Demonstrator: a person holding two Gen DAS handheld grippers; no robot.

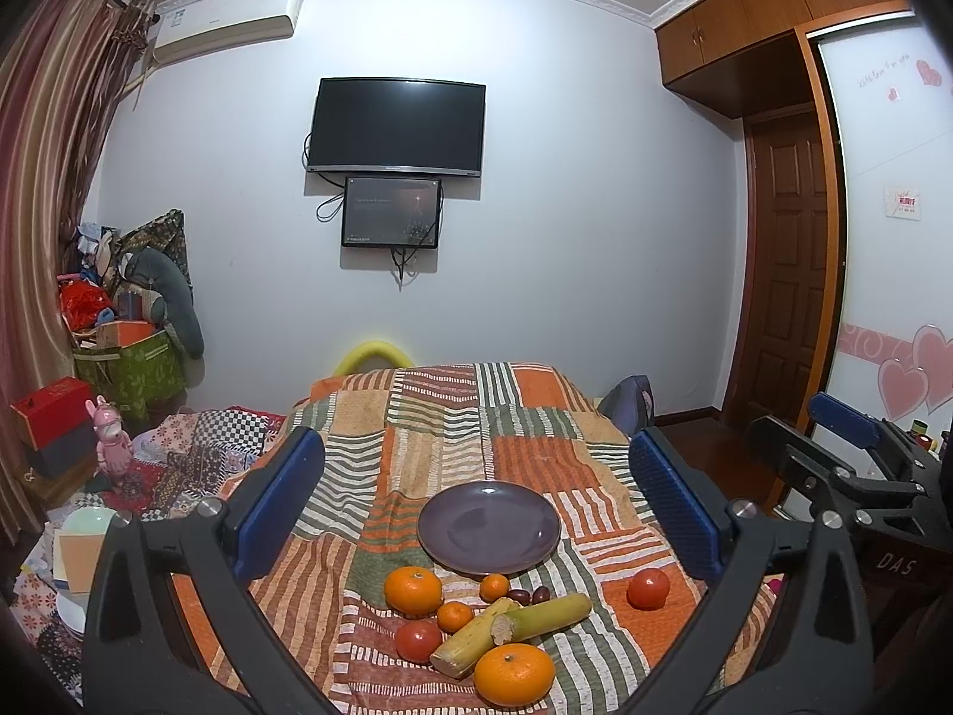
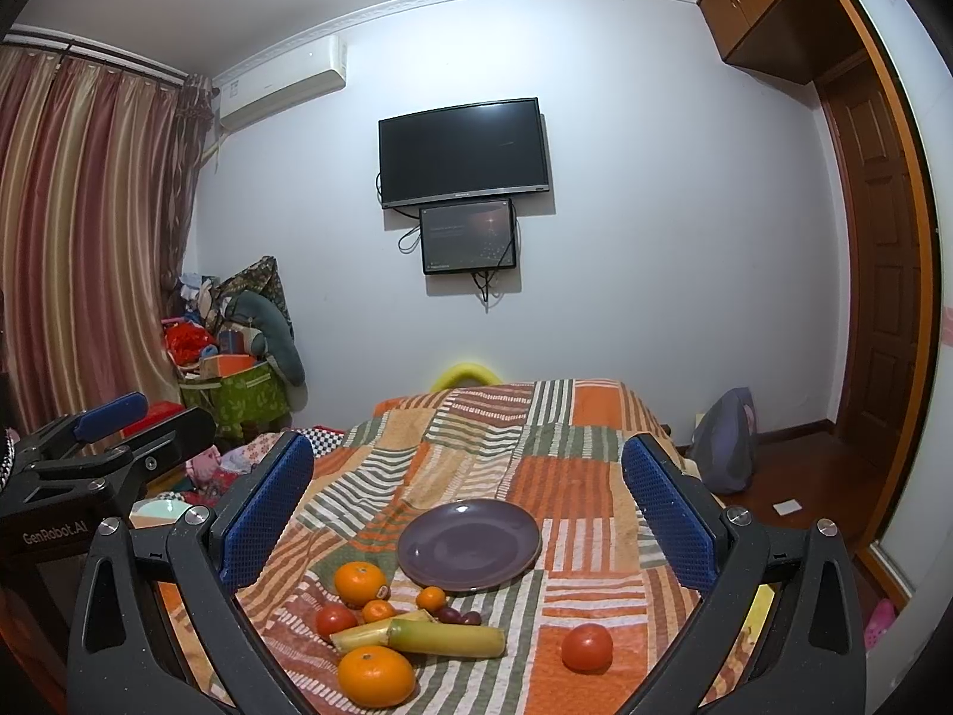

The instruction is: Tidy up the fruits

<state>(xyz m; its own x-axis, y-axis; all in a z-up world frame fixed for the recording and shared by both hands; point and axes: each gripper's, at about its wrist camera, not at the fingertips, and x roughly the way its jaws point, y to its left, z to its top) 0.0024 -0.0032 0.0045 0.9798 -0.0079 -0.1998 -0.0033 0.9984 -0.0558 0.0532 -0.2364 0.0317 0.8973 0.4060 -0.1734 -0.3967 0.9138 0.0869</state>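
The left hand-held gripper (image 1: 476, 500) hangs above a bed covered with a striped patchwork quilt (image 1: 536, 453), its blue-padded fingers (image 1: 280, 500) spread wide and holding nothing. The right hand-held gripper (image 2: 467, 506) hovers just beside it, likewise spread wide and empty.

A purple plate (image 1: 488, 527) sits bare on the quilt. In front of it lies a cluster of fruit: a large orange (image 1: 413, 590) to the left, two small mandarins (image 1: 494, 587) near the plate's front rim, two dark red dates (image 1: 530, 596) just beside them, and two sugarcane pieces (image 1: 548, 616) lying across each other. A red tomato (image 1: 418, 641) rests left of the cane, and another large orange (image 1: 514, 674) lies nearest the cameras, touching the cane's cut end. A second tomato (image 1: 648, 588) sits apart to the right.

On the far wall hang a dark television (image 1: 396, 125) and a smaller screen (image 1: 391, 211) under it.
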